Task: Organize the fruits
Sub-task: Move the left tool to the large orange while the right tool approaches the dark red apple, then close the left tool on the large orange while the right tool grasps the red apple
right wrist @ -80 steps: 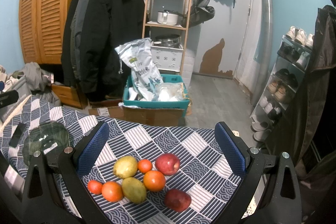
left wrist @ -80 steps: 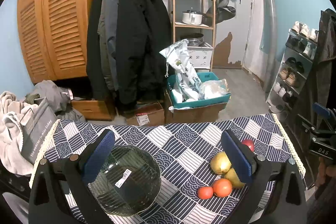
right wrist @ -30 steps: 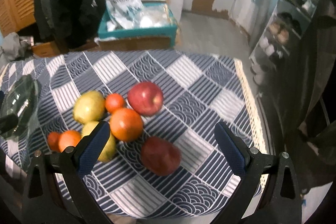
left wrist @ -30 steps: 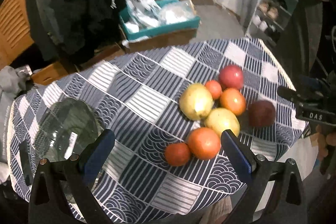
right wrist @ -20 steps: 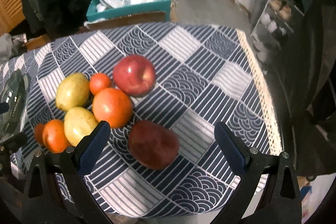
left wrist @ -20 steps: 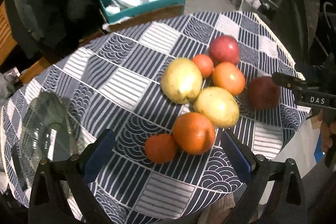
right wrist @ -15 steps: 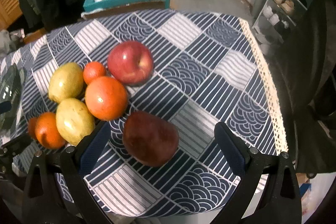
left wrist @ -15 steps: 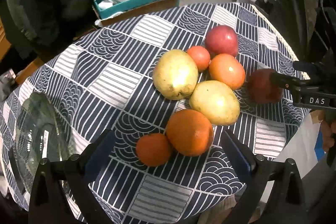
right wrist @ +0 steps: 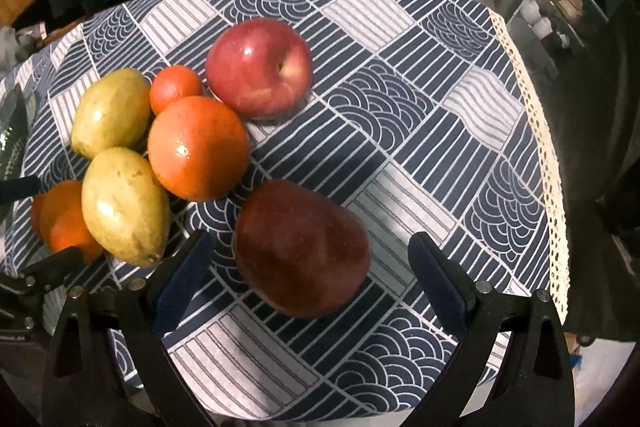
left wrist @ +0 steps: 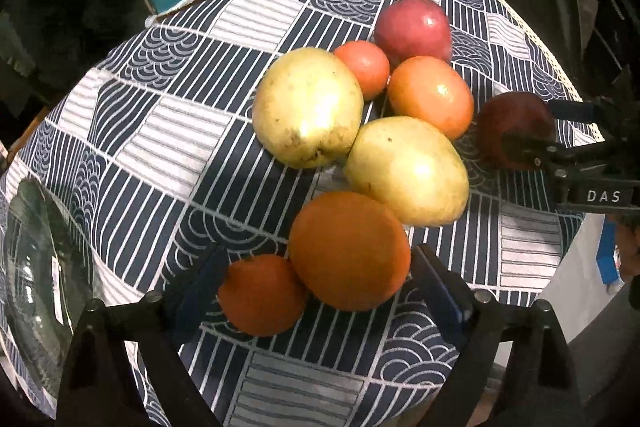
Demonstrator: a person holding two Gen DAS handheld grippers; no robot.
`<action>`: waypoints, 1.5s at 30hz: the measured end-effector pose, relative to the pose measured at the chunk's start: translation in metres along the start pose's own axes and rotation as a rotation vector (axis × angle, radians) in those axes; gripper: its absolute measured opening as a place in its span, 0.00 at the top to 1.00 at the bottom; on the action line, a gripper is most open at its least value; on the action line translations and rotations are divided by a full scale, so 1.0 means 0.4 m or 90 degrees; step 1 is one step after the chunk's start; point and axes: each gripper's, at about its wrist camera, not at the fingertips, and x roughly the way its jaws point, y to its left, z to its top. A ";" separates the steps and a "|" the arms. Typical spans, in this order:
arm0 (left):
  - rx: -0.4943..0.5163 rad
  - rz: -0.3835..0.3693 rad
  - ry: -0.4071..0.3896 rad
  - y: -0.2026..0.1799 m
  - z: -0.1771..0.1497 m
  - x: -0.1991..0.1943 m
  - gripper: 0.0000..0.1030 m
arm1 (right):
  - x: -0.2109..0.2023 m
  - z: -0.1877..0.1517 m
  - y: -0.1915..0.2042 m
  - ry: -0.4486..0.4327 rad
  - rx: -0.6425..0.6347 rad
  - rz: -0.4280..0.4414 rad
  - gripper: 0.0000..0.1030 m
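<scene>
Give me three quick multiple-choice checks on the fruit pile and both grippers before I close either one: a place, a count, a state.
1. Where is the glass bowl?
A. left edge of the table
B. under the fruit
C. on the floor

2. How many yellow-green fruits lie on the tablecloth?
A. one
B. two
C. four

3. How does the right gripper stand?
A. shut on an orange
B. open around the dark red apple
C. out of view

Answers:
1 A, it shows at the left wrist view's left edge, apart from the pile.
2 B, two lie side by side.
3 B, its blue pads flank the apple with gaps either side.
</scene>
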 end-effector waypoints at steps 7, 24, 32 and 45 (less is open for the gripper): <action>0.029 -0.008 0.000 -0.015 -0.001 0.017 0.17 | 0.033 0.000 -0.005 0.019 0.002 0.012 0.19; 0.055 -0.030 -0.029 -0.030 -0.013 -0.004 0.38 | 0.015 -0.004 0.052 0.000 -0.040 0.005 0.28; 0.026 -0.023 -0.056 0.003 -0.013 -0.052 0.38 | -0.044 0.004 0.064 -0.039 -0.042 0.006 0.28; -0.021 -0.001 -0.131 0.040 -0.003 -0.169 0.38 | -0.136 0.025 0.073 -0.127 -0.064 0.014 0.28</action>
